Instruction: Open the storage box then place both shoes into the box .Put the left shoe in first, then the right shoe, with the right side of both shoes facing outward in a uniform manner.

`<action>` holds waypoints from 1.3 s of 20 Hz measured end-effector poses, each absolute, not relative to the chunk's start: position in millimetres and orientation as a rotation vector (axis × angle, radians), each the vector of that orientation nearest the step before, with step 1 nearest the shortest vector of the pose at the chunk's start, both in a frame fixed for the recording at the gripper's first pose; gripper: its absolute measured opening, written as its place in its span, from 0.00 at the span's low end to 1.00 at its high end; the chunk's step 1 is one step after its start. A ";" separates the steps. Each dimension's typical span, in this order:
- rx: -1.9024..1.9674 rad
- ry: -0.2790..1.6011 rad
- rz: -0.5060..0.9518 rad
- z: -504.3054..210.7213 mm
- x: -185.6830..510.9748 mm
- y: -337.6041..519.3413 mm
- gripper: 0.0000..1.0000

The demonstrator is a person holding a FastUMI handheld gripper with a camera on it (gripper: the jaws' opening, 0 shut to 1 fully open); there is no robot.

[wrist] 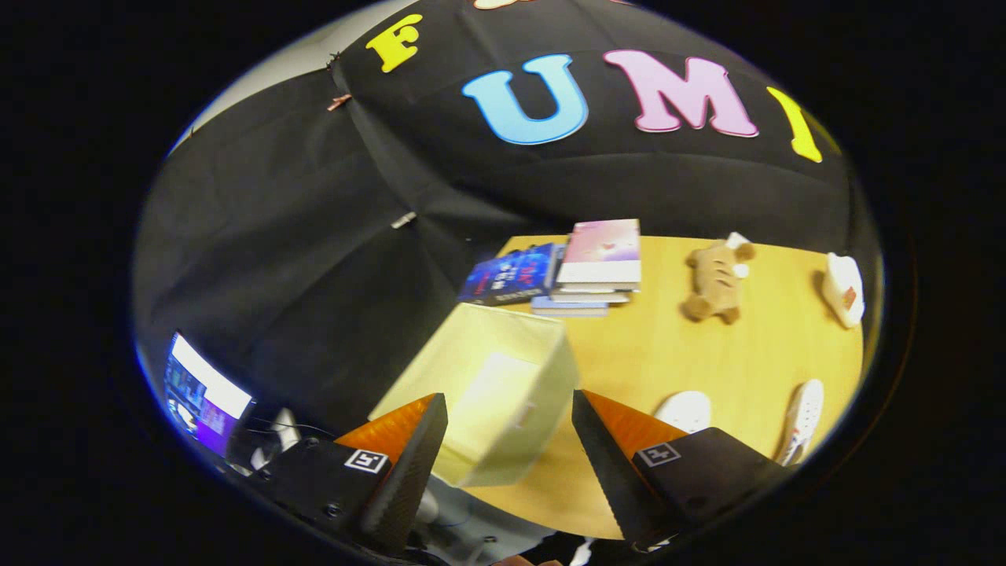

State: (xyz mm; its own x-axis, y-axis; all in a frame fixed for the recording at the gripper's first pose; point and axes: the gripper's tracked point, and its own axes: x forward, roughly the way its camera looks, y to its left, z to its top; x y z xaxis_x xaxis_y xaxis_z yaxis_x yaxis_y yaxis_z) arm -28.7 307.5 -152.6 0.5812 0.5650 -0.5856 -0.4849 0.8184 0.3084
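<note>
Tool (509, 424) fingers apart, gripping nothing, hovering over storage box (491, 385), which sits open-topped just ahead at 12 o'clock. Two white shoes (685, 410) (803, 420) lie at 2 o'clock of the box on the bench (668, 346). Likely next: swing right, pinch the left shoe's collar, keeping its right side outward. Beyond: books (585, 267), plush toy (715, 281), black cloth wall.

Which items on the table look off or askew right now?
Nothing is damaged or spilled. The storage box stands open at the table's near corner, partly past the edge. Two white shoes lie apart, not paired. The gripper is open, holding nothing.
</note>
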 end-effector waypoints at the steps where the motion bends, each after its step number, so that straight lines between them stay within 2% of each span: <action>1: 0.095 0.711 0.584 -159.0 -25.1 288.9 0.98; 9: -0.037 0.862 0.416 -273.5 -34.2 157.3 0.97; 15: -0.132 0.956 0.402 -333.0 -37.1 141.6 0.96; 18: -0.193 0.998 0.395 -353.5 -40.3 137.5 0.85; 25: -0.133 1.114 0.325 -396.9 -37.6 148.5 0.80; 26: -0.104 1.106 0.314 -396.5 -35.3 148.8 0.66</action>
